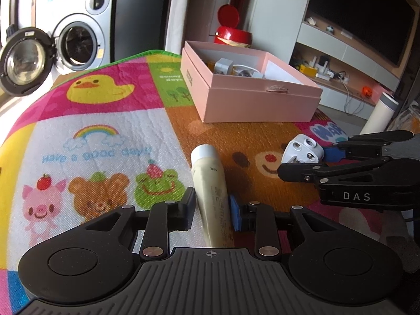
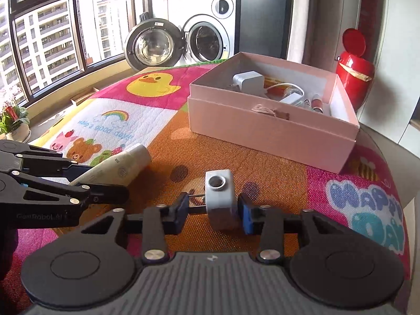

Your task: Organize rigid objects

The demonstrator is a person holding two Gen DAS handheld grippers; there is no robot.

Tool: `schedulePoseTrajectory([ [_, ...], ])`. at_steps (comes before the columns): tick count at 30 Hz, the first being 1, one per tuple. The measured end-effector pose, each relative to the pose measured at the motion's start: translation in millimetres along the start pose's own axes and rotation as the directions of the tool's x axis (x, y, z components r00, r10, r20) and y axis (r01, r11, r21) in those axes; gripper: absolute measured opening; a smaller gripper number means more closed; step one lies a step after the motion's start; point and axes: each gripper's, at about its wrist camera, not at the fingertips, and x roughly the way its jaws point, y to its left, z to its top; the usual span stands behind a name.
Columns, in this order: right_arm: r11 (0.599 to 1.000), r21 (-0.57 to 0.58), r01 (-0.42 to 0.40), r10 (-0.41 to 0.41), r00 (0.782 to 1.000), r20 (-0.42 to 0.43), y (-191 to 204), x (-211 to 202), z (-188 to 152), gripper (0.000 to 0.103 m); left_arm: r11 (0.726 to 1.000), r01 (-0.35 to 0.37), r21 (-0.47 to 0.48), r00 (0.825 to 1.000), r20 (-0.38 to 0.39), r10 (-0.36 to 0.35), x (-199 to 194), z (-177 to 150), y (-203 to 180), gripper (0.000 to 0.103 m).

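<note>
My left gripper point(image 1: 213, 210) is shut on a cream tube point(image 1: 211, 183) with a white cap, which points away over the mat. It also shows in the right wrist view point(image 2: 118, 168). My right gripper point(image 2: 214, 210) is shut on a white plug adapter point(image 2: 220, 197), its pins against the left pad. The adapter shows in the left wrist view point(image 1: 302, 151) between the right gripper's fingers point(image 1: 309, 170). An open pink box point(image 1: 262, 99) stands further back on the mat and holds a white charger point(image 2: 248, 81), a cable and small items.
A colourful cartoon mat point(image 1: 105, 136) covers the table. A red lidded bin point(image 2: 354, 71) stands behind the box. A washing machine with its door open point(image 2: 181, 44) is at the back. A white cylinder point(image 1: 380, 115) stands at the right, off the table.
</note>
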Motion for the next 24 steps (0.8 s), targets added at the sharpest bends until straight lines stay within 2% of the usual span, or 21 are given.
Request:
schedulePoseTrajectory([
  [3,1.0,-0.024,0.016,-0.015,1.0,0.02,2,-13,-2,0.037,1.0,-0.004,0.013,1.0,0.011,0.004,-5,-2,-2,0.028],
  [5,0.999,-0.021,0.031,-0.031,0.999,0.035,-2,-25,-3,0.037,0.999,0.033,0.025,0.999,0.017,-0.033,-9,-4,-4,0.028],
  [8,0.998,0.0,0.058,-0.058,0.995,0.075,-13,-51,0,0.037,0.994,0.067,0.091,0.995,0.066,-0.073,-20,-2,-13,0.027],
  [10,0.997,0.015,0.071,-0.072,0.992,0.105,-20,-67,3,0.037,0.987,0.082,0.138,0.989,0.111,-0.098,-28,13,-22,0.027],
  [12,0.995,0.038,0.092,-0.097,0.985,0.14,-29,-85,8,0.037,0.981,0.104,0.165,0.975,0.178,-0.134,-40,43,-29,0.024],
  [14,0.991,0.058,0.117,-0.125,0.977,0.171,-34,-98,12,0.037,0.976,0.085,0.199,0.954,0.267,-0.138,-53,82,-39,0.007],
  [18,0.983,0.09,0.161,-0.178,0.958,0.225,-44,-115,19,0.037,0.972,0.025,0.233,0.9,0.418,-0.124,-61,164,-59,0.008],
  [21,0.981,0.104,0.163,-0.183,0.956,0.231,-47,-115,18,0.037,0.975,0.041,0.217,0.867,0.477,-0.143,-45,208,-62,0.01],
  [22,0.981,0.111,0.157,-0.178,0.959,0.219,-48,-113,18,0.037,0.978,0.058,0.203,0.869,0.471,-0.149,-39,217,-59,0.012],
  [24,0.982,0.105,0.159,-0.178,0.96,0.215,-48,-111,14,0.037,0.983,0.101,0.151,0.892,0.425,-0.156,-29,220,-50,0.014],
])
